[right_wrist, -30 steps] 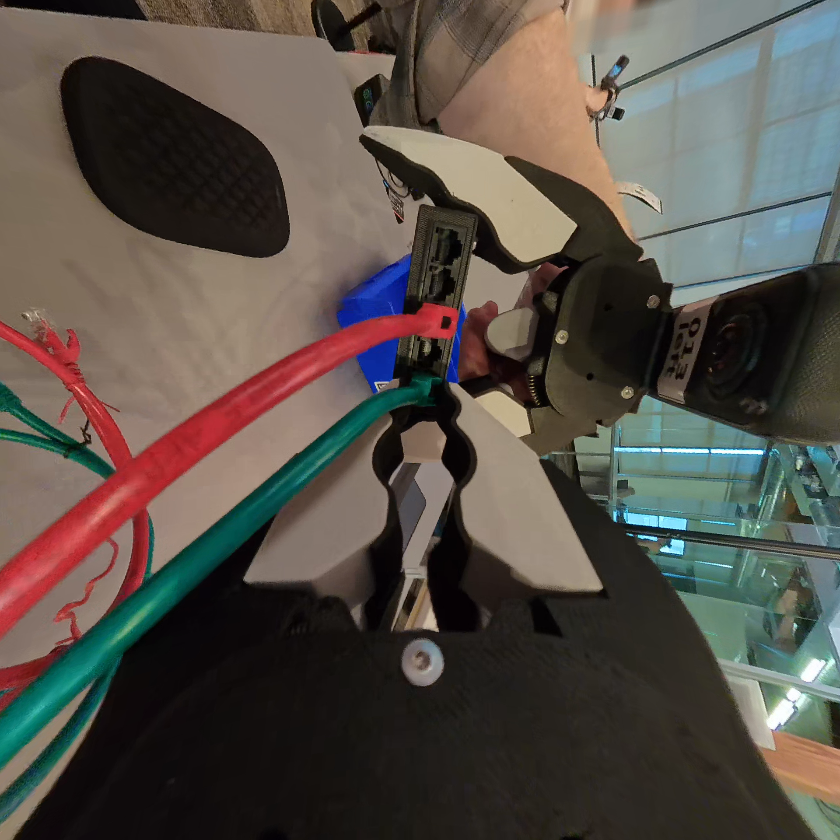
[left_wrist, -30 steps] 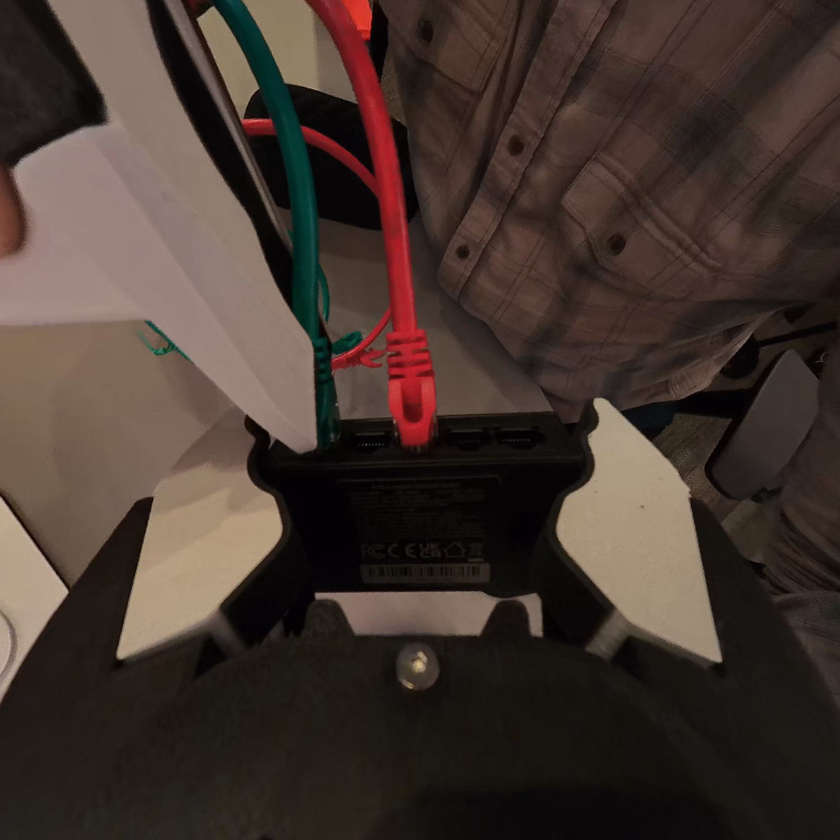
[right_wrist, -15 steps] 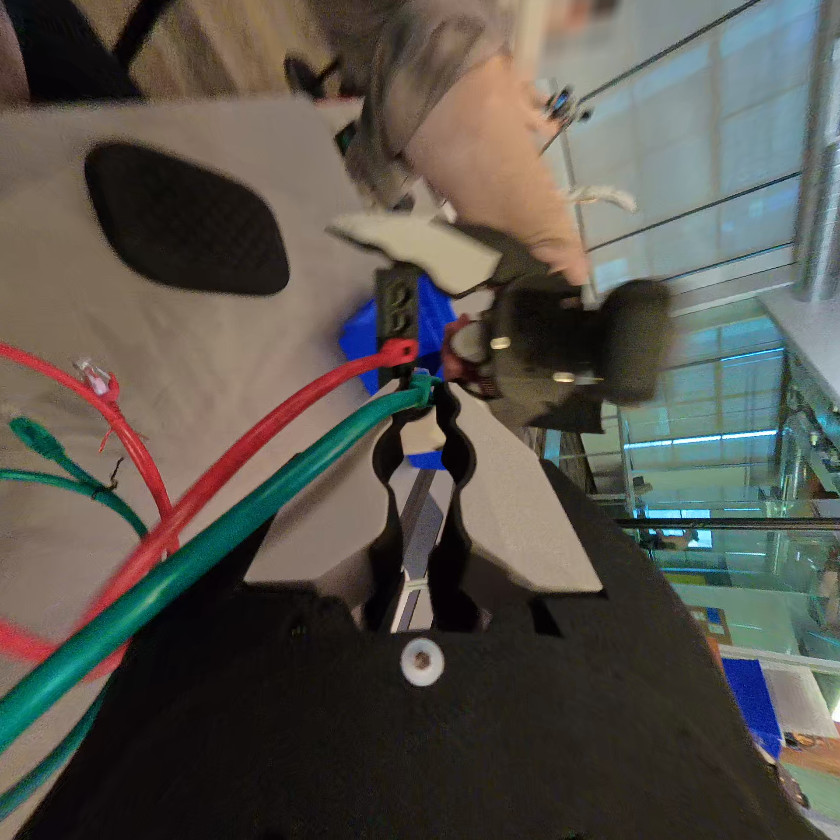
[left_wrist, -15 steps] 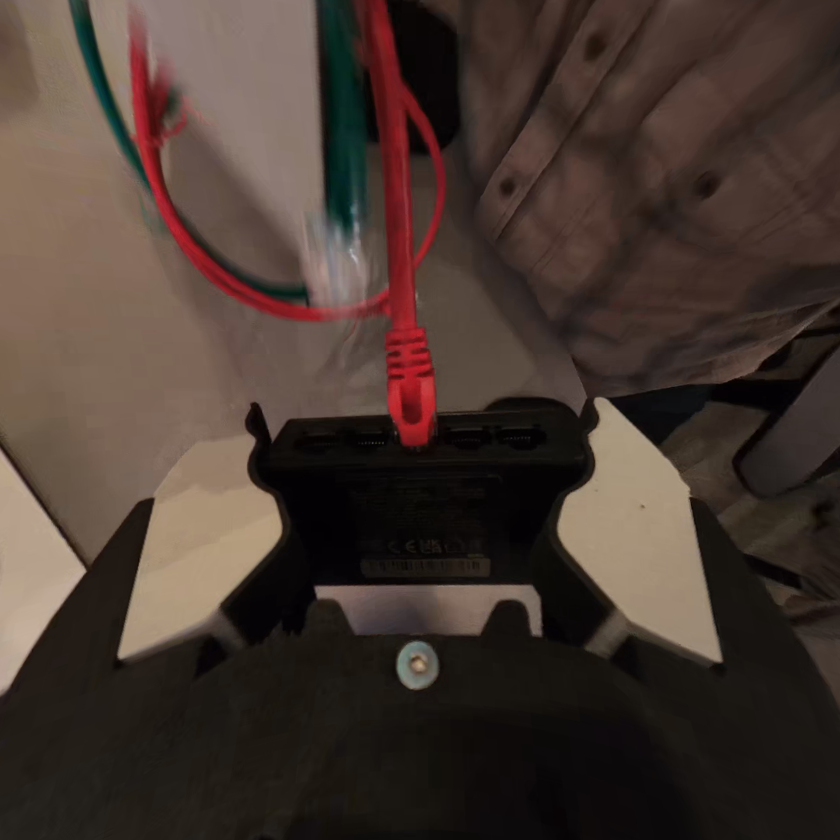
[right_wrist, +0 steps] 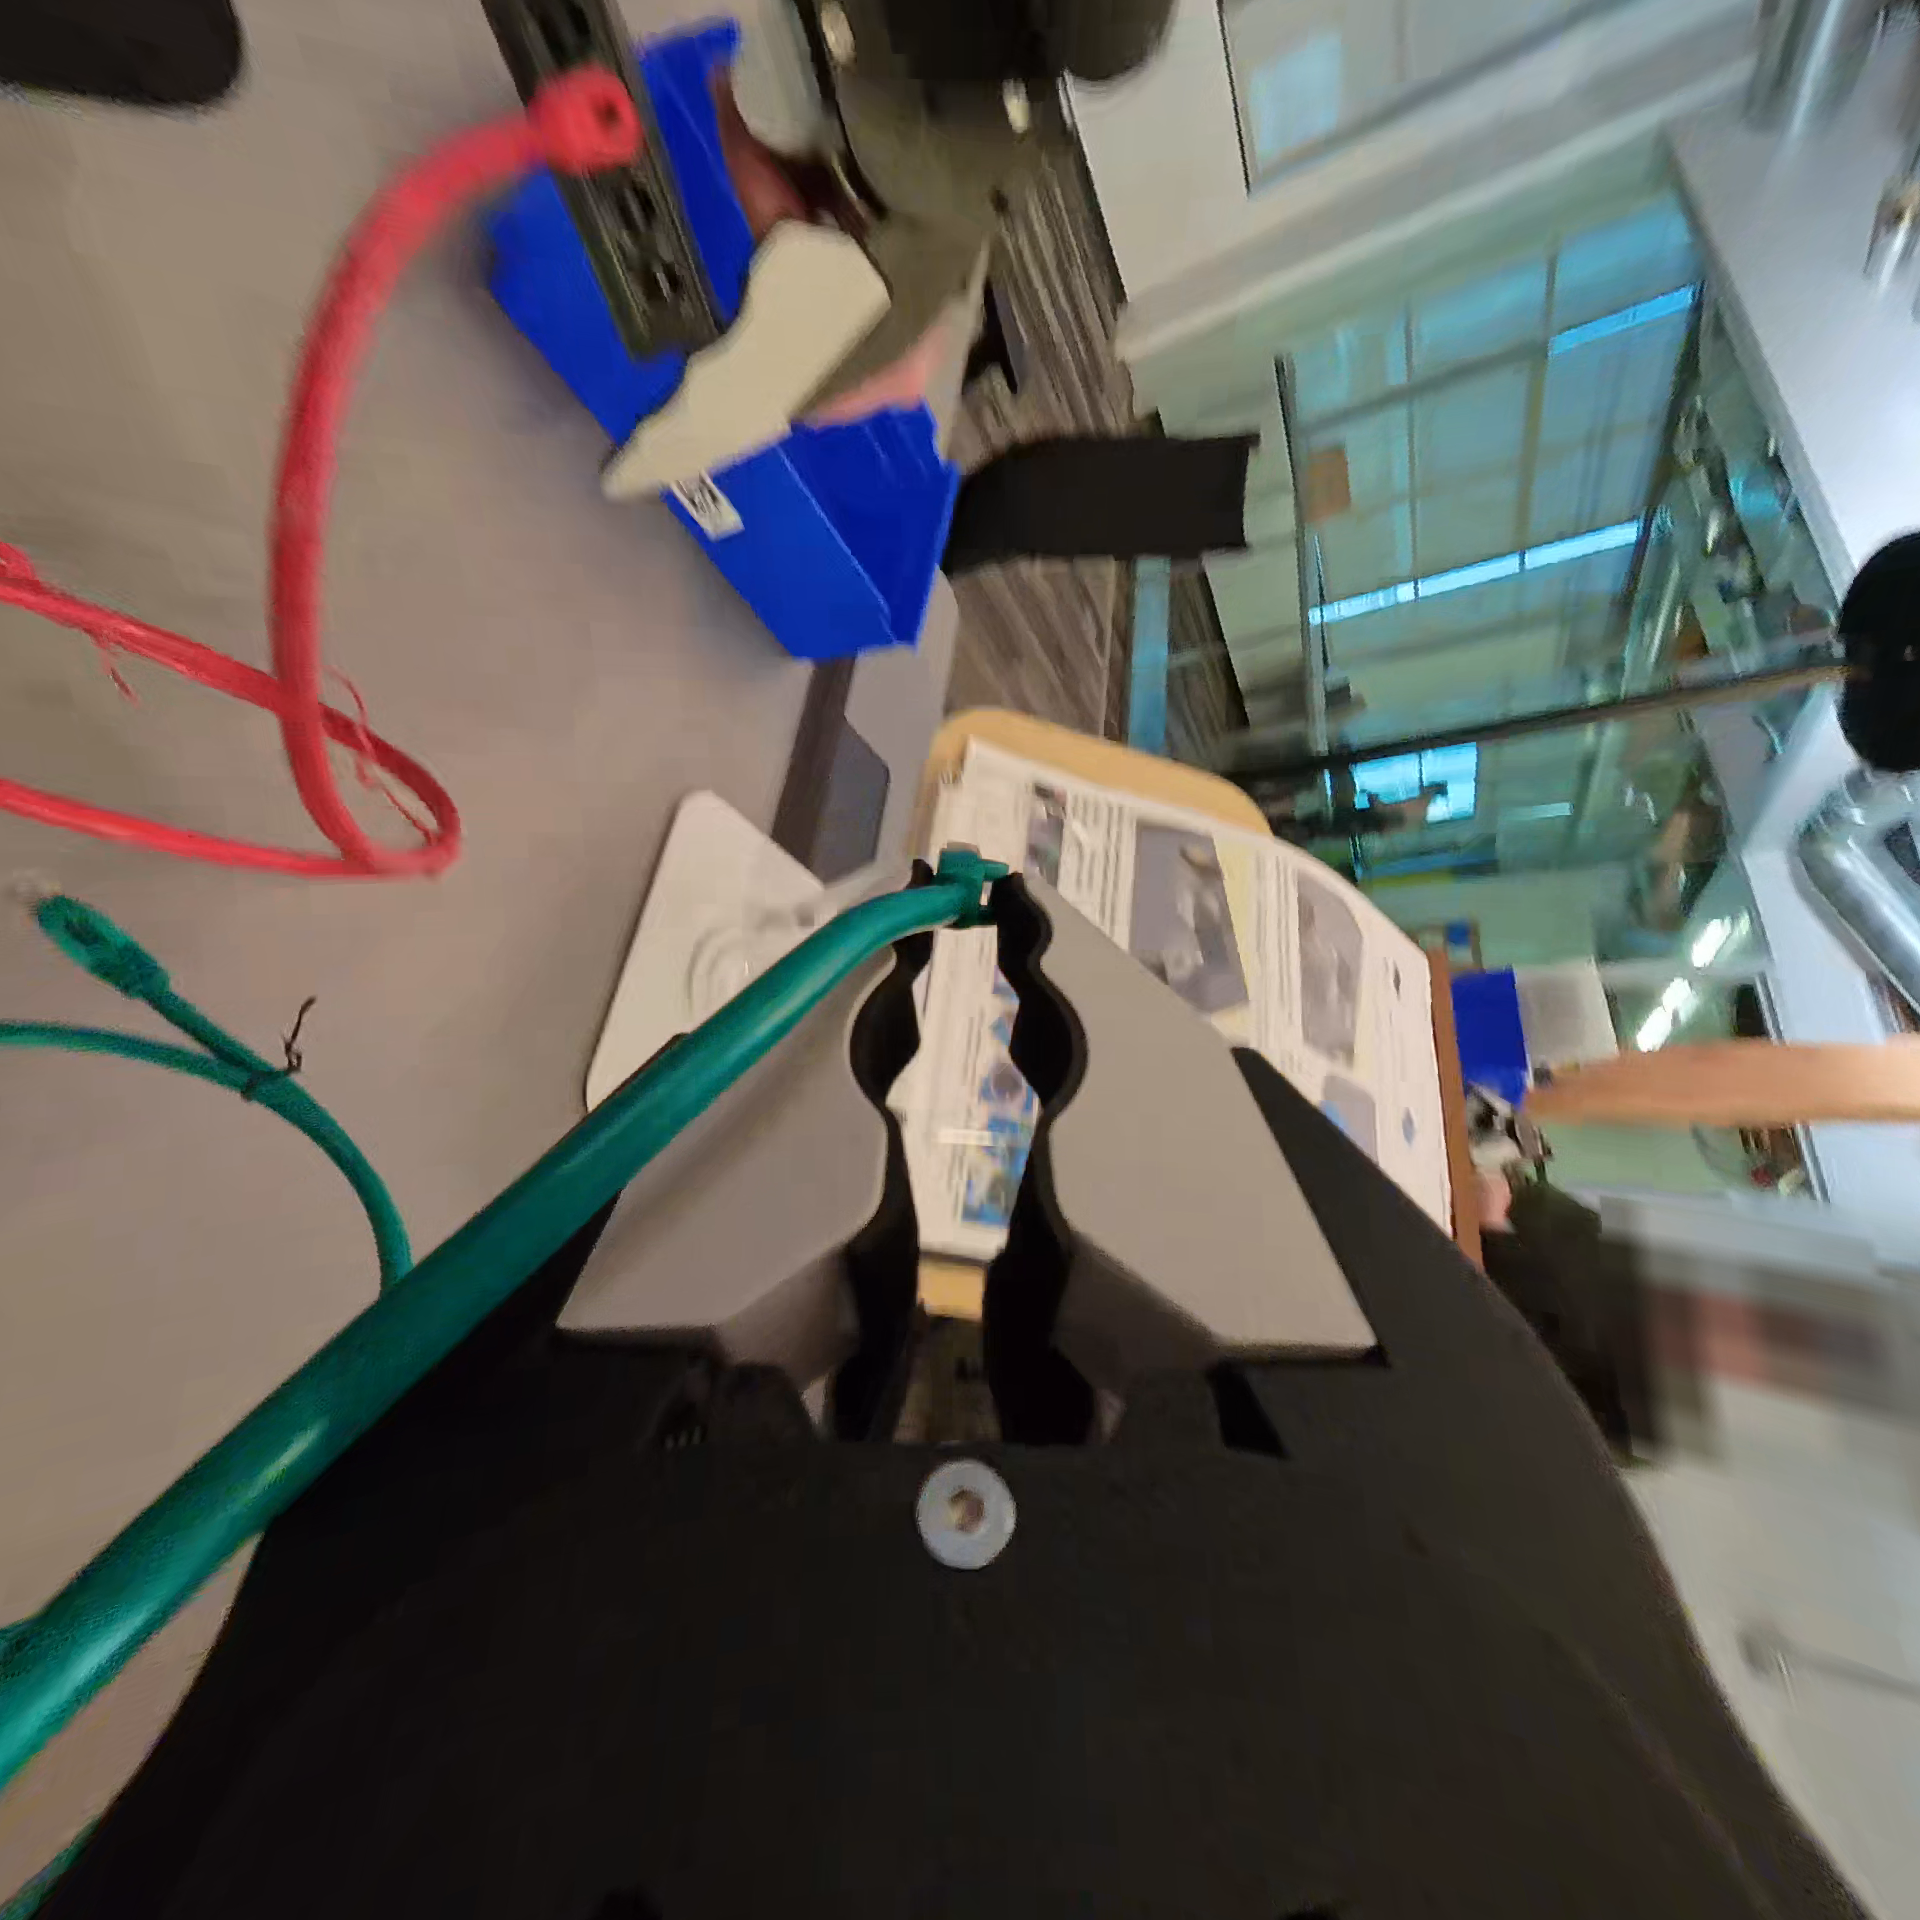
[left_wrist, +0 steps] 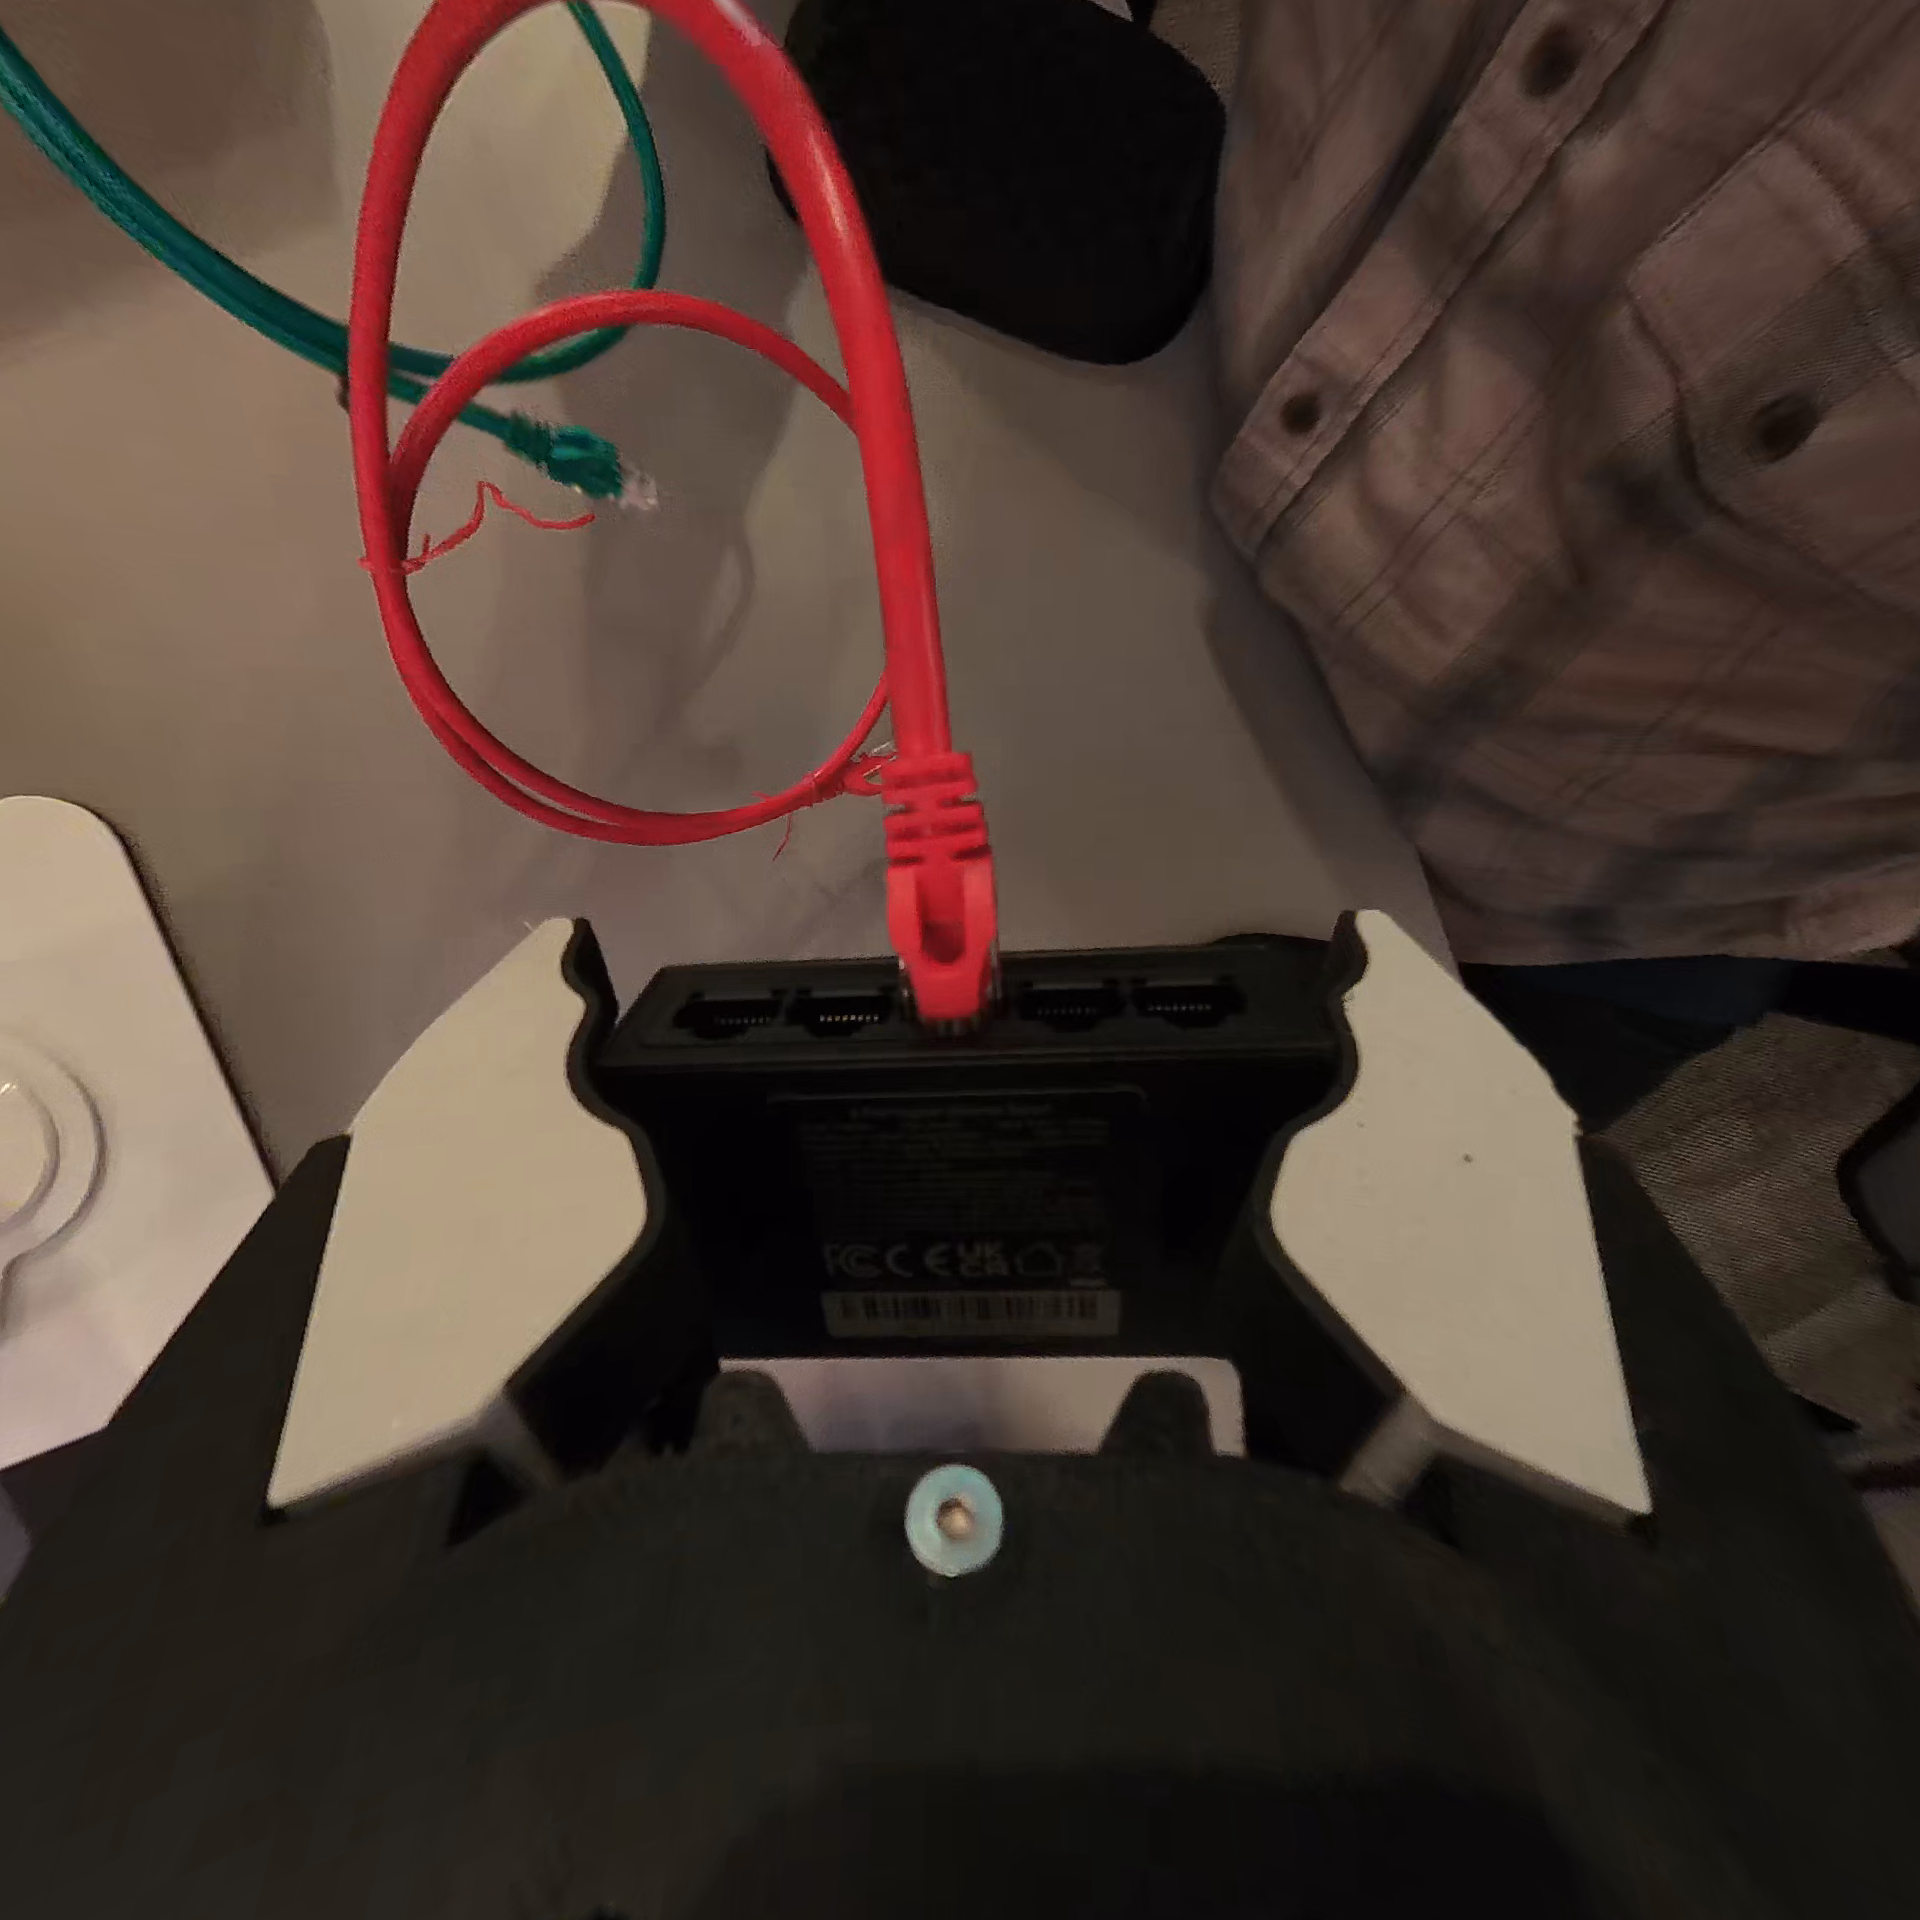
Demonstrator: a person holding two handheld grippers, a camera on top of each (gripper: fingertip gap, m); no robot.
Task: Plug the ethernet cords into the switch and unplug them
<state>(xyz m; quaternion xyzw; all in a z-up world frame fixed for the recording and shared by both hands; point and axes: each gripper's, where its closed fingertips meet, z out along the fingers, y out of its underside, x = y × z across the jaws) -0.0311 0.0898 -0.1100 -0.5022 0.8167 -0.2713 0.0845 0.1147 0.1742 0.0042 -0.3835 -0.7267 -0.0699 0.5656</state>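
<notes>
While the left gripper is clamped on both ends of the black switch, the red cord sits plugged in its middle port. Well apart, the right gripper is pinched closed on the green cord plug, above the grey table.

We lose both cords at the frame edges — the red cord leaves the top, the green cord the lower left. The switch is motion-blurred and cut off above; the green plug's tip is hidden between the right gripper's fingertips.
</notes>
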